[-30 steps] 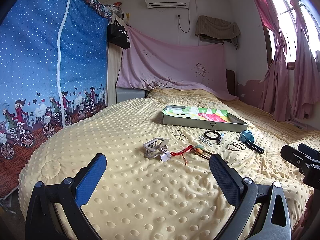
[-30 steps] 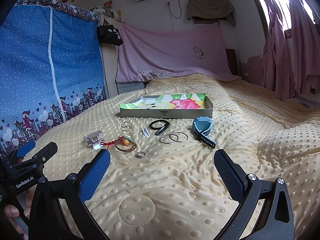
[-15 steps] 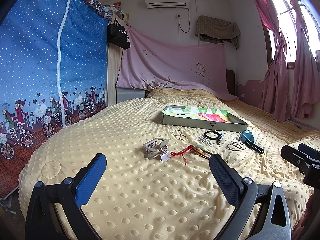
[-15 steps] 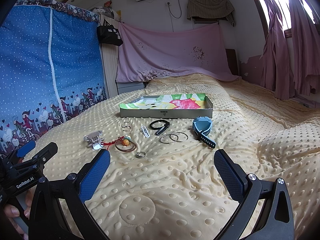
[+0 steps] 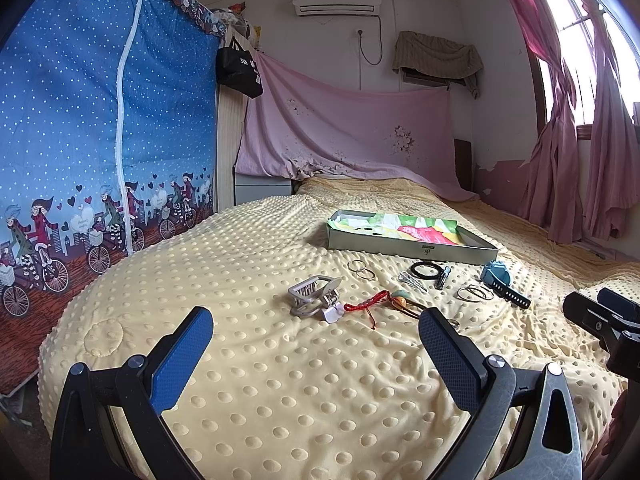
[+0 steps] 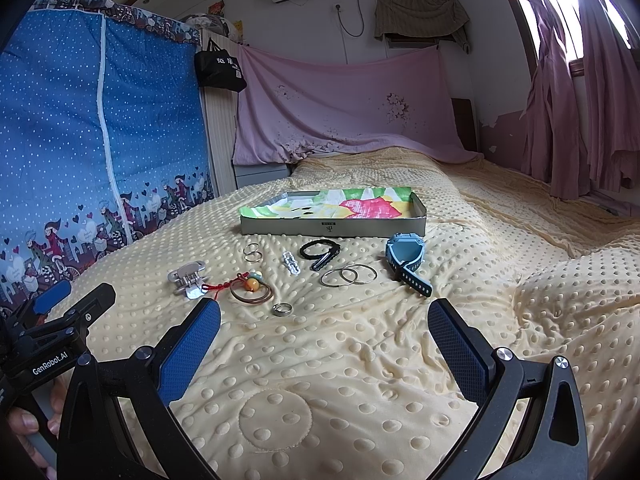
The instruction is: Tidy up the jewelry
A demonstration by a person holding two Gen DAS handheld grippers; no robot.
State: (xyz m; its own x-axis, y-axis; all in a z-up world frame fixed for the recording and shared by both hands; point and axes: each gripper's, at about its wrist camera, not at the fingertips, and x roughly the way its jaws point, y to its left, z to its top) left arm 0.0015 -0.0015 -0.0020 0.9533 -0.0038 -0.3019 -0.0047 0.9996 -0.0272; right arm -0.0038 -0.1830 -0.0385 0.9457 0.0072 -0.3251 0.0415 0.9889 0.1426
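Jewelry lies scattered on a yellow dotted bedspread (image 6: 360,360) in front of a shallow grey box (image 6: 332,229) lined with colourful paper. There are a silver hair claw (image 6: 187,276), a red cord with an orange bead (image 6: 250,284), a silver ring (image 6: 282,309), small rings (image 6: 253,252), a white clip (image 6: 291,263), a black band (image 6: 320,251), large hoops (image 6: 348,275) and a blue watch (image 6: 406,258). My right gripper (image 6: 324,344) is open and empty, short of the ring. My left gripper (image 5: 316,344) is open and empty, short of the hair claw (image 5: 314,296).
A blue fabric wardrobe (image 5: 100,140) stands along the left of the bed. Pink cloth (image 5: 340,136) hangs at the head of the bed and pink curtains (image 5: 580,160) hang at the right. The other gripper shows at each view's edge (image 6: 52,332).
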